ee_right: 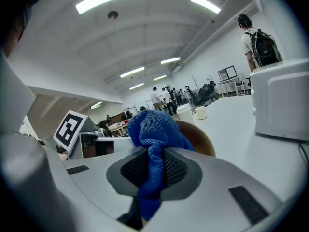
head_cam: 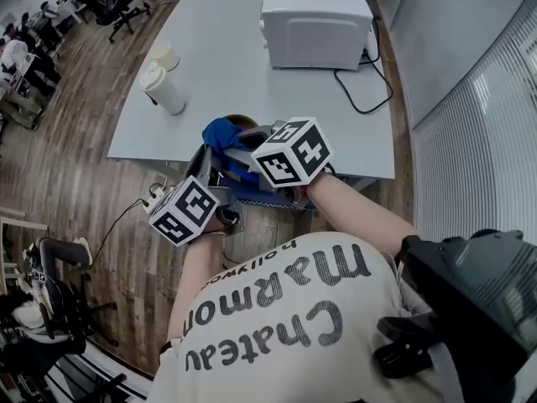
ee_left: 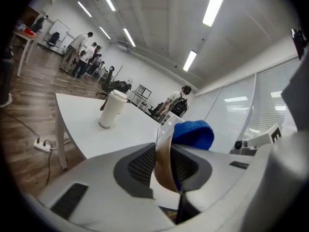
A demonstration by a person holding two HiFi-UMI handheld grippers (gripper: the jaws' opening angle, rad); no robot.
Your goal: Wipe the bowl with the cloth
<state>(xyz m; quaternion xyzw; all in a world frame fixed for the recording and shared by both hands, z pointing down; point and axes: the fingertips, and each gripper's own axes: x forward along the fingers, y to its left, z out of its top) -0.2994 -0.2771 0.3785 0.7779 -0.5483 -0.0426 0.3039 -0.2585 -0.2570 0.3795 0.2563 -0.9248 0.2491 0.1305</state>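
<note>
Head view looks down on a grey tabletop [head_cam: 226, 49] where both grippers meet at the middle of its near edge. The left gripper [ee_left: 164, 164] has its jaws clamped on the rim of the bowl [ee_left: 163, 141], one pad against the brown inside and the other against the pale outside wall. The right gripper [ee_right: 153, 170] has its jaws closed tight on the blue cloth [ee_right: 154, 127], which bunches up above the pads and hangs a little below them. From the right gripper view the brown bowl sits just behind the cloth, with the cloth's bunched end at its opening; whether the fabric presses on the inner wall I cannot tell. A white microwave [head_cam: 315, 15] stands at the far edge of the tabletop, its black cord [head_cam: 361, 99] looping along the right edge. Two paper cups [head_cam: 164, 78] stand near the left edge, well apart from the bowl.
</note>
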